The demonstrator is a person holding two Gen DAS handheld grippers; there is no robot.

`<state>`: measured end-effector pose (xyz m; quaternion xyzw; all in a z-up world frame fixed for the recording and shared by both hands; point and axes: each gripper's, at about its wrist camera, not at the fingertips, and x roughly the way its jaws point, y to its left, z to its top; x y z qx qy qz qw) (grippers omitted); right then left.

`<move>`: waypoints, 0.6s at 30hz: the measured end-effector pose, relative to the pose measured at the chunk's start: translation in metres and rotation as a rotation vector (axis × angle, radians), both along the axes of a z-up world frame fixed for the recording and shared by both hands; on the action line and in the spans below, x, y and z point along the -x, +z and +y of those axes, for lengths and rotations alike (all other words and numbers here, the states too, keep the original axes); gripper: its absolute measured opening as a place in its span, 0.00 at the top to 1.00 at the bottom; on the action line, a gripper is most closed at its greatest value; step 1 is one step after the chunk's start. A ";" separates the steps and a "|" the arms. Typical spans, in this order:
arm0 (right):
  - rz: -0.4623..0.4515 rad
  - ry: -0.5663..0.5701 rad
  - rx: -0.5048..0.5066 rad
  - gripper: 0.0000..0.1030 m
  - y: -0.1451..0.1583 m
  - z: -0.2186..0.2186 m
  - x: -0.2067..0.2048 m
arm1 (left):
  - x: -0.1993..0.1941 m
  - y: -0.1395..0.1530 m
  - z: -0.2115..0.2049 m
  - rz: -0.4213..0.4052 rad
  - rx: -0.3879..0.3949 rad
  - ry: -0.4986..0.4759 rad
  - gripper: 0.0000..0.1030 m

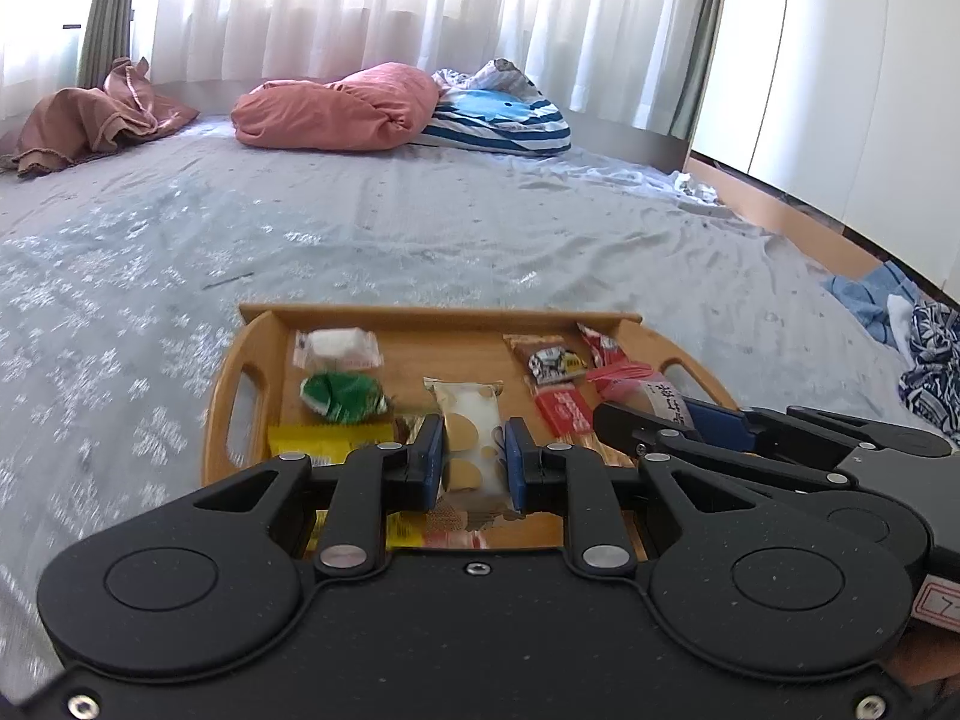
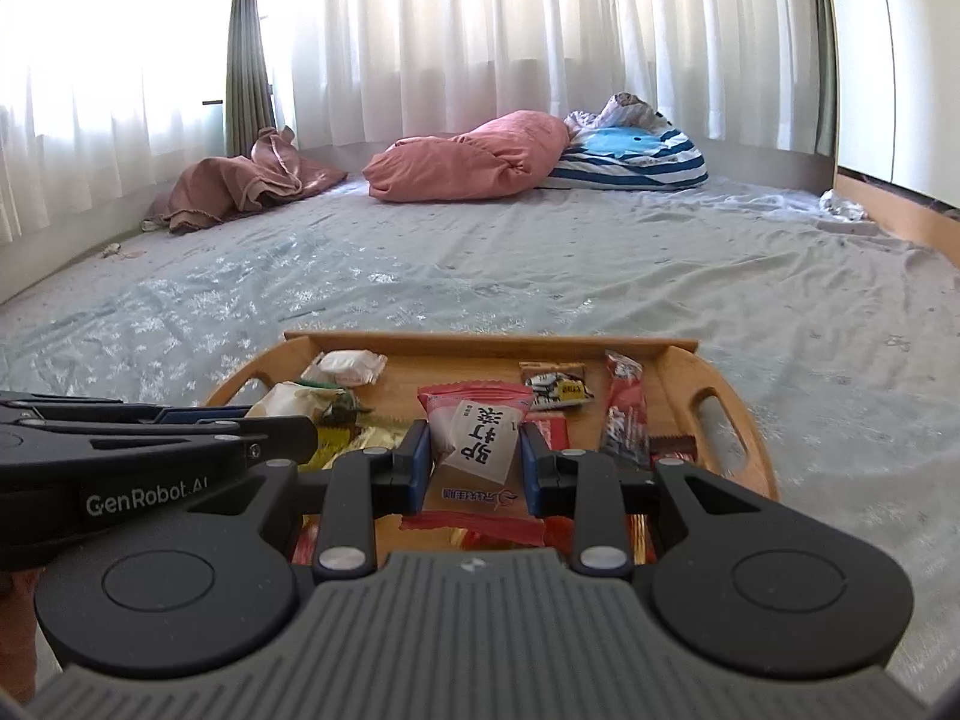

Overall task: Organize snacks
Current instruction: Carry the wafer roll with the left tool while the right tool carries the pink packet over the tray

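Operator, you have one brand mark that reads clearly: "GenRobot.AI" in white letters on the black side of the left gripper, seen in the right wrist view. The pink-edged packet between your right gripper pads carries large black Chinese characters on a white label, and smaller blue characters below. A red-outlined sticker on the right gripper body shows a partial mark, not legible. Other wrappers' print is too small to read.

The left gripper pointed forward and somewhat downward, its 2 blue pads clamped on a white-and-gold packet. Just beside it, the right gripper sat parallel, gripping a pink-edged packet between its pads.
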<state>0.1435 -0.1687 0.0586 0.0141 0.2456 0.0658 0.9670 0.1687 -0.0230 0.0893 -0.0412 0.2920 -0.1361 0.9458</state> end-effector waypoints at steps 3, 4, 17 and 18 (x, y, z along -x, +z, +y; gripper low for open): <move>0.003 0.009 -0.016 0.66 0.002 -0.003 -0.018 | -0.019 0.001 -0.002 0.003 0.003 -0.005 0.80; 0.007 0.009 -0.021 0.66 0.002 -0.005 -0.024 | -0.027 0.001 -0.003 0.007 0.002 -0.003 0.80; 0.118 0.011 -0.108 0.66 -0.006 -0.021 -0.105 | -0.114 -0.026 0.005 0.119 0.040 0.049 0.80; 0.128 0.011 -0.111 0.66 -0.007 -0.022 -0.109 | -0.119 -0.029 0.006 0.131 0.039 0.055 0.80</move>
